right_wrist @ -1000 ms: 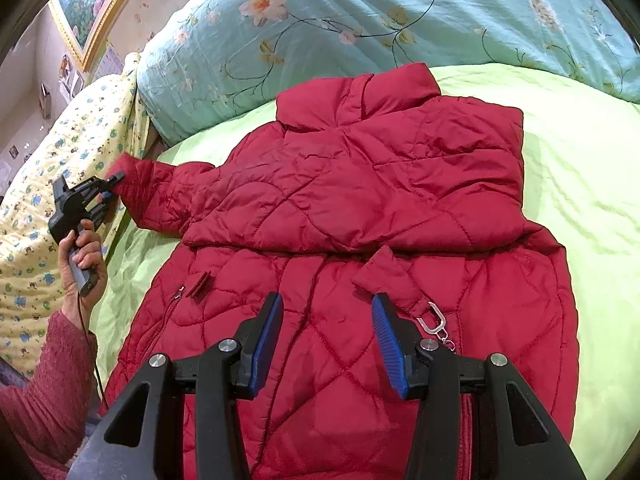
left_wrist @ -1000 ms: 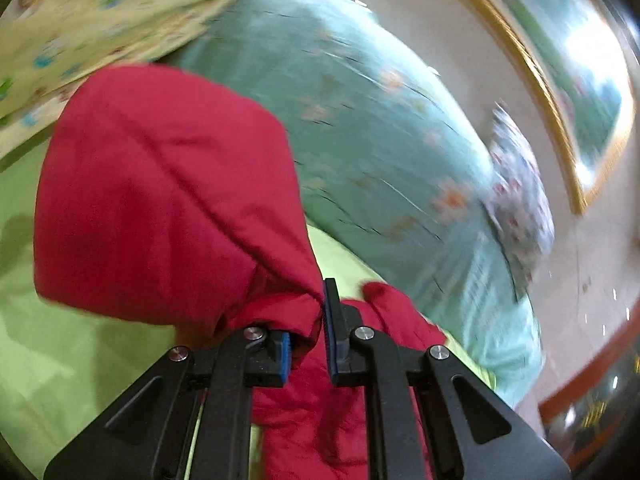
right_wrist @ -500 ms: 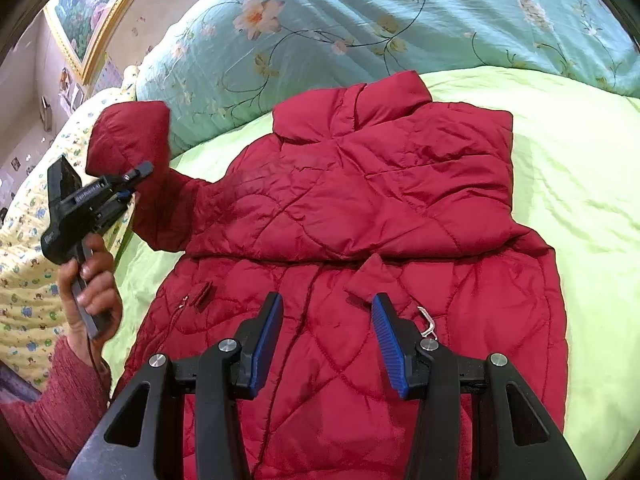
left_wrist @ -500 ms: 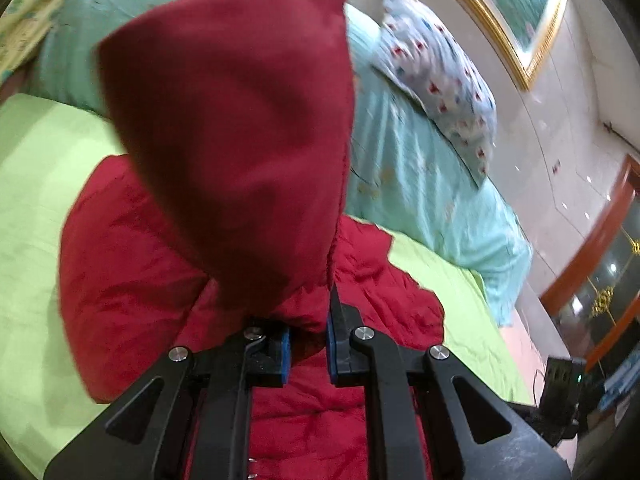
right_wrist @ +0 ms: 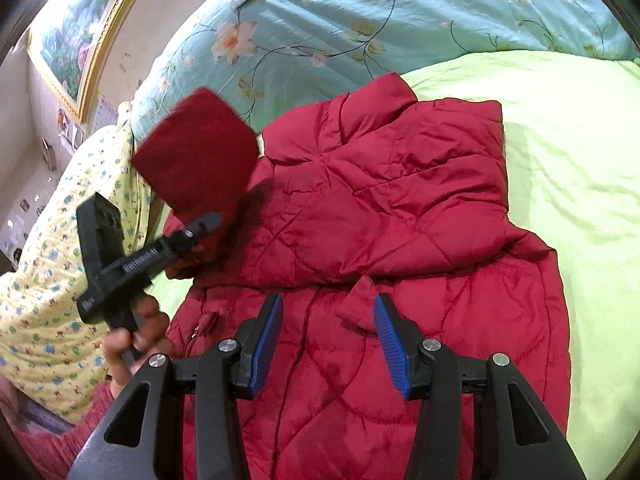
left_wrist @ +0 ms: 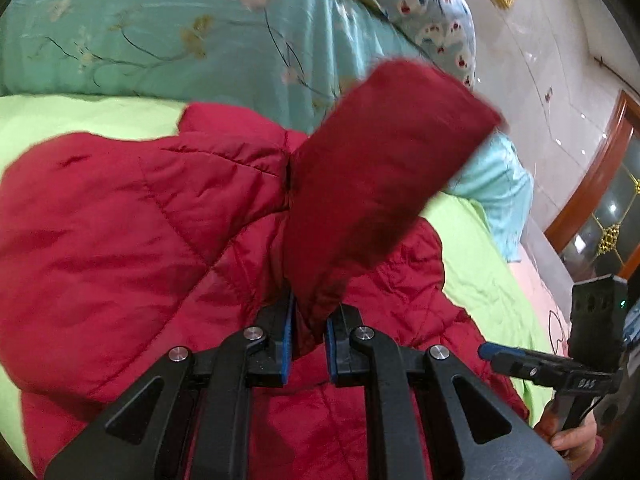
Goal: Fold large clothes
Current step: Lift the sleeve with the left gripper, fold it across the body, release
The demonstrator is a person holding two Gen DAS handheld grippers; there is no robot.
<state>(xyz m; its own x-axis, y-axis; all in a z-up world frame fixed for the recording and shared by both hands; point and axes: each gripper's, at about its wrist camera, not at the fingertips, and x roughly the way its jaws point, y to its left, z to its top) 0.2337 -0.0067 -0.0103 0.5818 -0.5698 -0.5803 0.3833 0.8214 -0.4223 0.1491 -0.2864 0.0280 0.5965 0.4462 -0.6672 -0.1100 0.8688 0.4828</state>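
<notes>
A red quilted jacket (right_wrist: 380, 208) lies spread on the green bedsheet (right_wrist: 568, 152), collar toward the pillows. My left gripper (left_wrist: 307, 328) is shut on the jacket's sleeve (left_wrist: 380, 168); the cuff stands up above the jaws, lifted over the jacket's body (left_wrist: 120, 220). In the right wrist view the left gripper (right_wrist: 208, 220) holds the raised sleeve (right_wrist: 196, 156) at the jacket's left side. My right gripper (right_wrist: 326, 336) hovers open over the jacket's lower front, nothing between its blue pads (right_wrist: 266, 344). The right gripper (left_wrist: 488, 350) also shows at the left wrist view's right edge.
A teal floral quilt (right_wrist: 360, 20) and a patterned pillow (left_wrist: 420, 12) lie behind the jacket. A yellow printed blanket (right_wrist: 48, 280) is heaped at the left. A framed painting (right_wrist: 68, 36) hangs on the wall. A wooden door frame (left_wrist: 592, 168) stands beyond the bed.
My left gripper has lifted the sleeve off the bed's left side and carried it in over the jacket's body. The right gripper has barely shifted and stays open.
</notes>
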